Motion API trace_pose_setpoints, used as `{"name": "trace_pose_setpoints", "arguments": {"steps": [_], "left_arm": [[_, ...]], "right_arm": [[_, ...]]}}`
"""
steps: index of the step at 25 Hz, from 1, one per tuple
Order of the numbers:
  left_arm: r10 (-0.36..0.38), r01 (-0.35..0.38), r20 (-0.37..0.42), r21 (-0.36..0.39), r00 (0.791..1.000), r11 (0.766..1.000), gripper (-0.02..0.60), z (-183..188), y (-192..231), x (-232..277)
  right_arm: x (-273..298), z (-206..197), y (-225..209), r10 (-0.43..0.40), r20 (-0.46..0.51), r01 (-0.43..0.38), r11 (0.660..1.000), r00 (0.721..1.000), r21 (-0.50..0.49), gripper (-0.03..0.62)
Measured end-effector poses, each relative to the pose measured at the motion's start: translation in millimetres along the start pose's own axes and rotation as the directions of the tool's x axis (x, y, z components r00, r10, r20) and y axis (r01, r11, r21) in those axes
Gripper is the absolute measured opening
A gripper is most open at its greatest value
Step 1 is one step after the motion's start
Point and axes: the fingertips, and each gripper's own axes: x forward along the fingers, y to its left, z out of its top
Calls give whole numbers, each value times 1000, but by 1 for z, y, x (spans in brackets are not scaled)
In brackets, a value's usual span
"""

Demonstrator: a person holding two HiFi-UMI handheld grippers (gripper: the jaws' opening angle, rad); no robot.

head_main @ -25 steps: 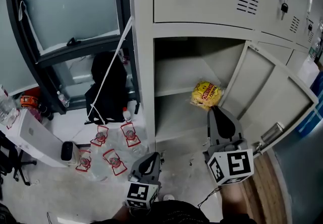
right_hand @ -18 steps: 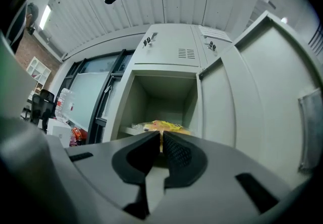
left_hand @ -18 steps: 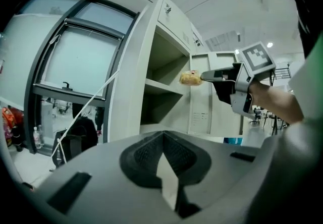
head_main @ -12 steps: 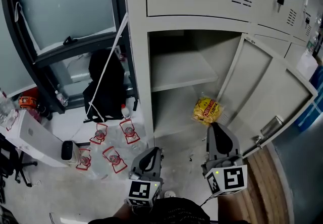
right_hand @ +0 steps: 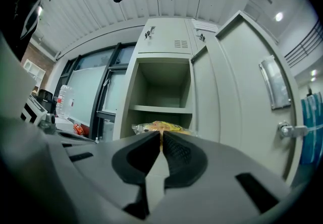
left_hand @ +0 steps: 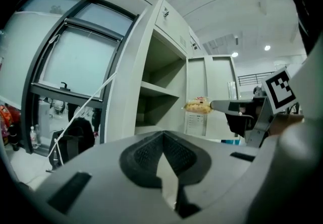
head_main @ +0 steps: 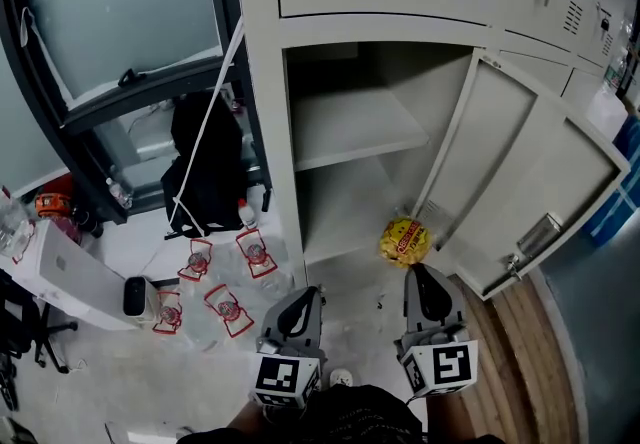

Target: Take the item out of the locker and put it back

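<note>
The item is a yellow snack bag [head_main: 405, 240], hanging just outside the open locker [head_main: 350, 122], low by the foot of its lower compartment. My right gripper [head_main: 418, 270] is shut on the bag's near edge. The right gripper view shows the bag [right_hand: 160, 127] sticking out past the closed jaw tips [right_hand: 161, 135]. From the left gripper view the bag [left_hand: 198, 106] hangs off the right gripper's tip in front of the locker. My left gripper [head_main: 308, 294] hovers lower left of it, shut and empty [left_hand: 162, 136].
The locker door [head_main: 530, 182] stands swung open to the right. A shelf [head_main: 355, 127] divides the locker. On the floor to the left are a black backpack [head_main: 205, 172], several red-labelled water bottles [head_main: 225, 282] and a white box [head_main: 70, 277].
The right gripper has come down and back out of the locker's lower compartment with the snack bag. The left gripper has stayed where it was.
</note>
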Motion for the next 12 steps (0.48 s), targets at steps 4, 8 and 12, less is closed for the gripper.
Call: {"name": "trace_pose_setpoints", "arguments": {"steps": [4,8,12], "left_arm": [[-1,1,-11,-5,1000,1000,7,-5,-4,-1],[-3,3,-16,-9,1000,1000,8,-9,-5,-2],[0,0,-8,-15,1000,1000,8,-10,-4,-2]], "right_arm": [[-9,-14,2,0,-8,0,1000,1000,-2,20],[-18,-33,8,5,-54,-6,1000,999,-15,18],[-22,-47,12,16,-92,-19,999,996,-27,18]]}}
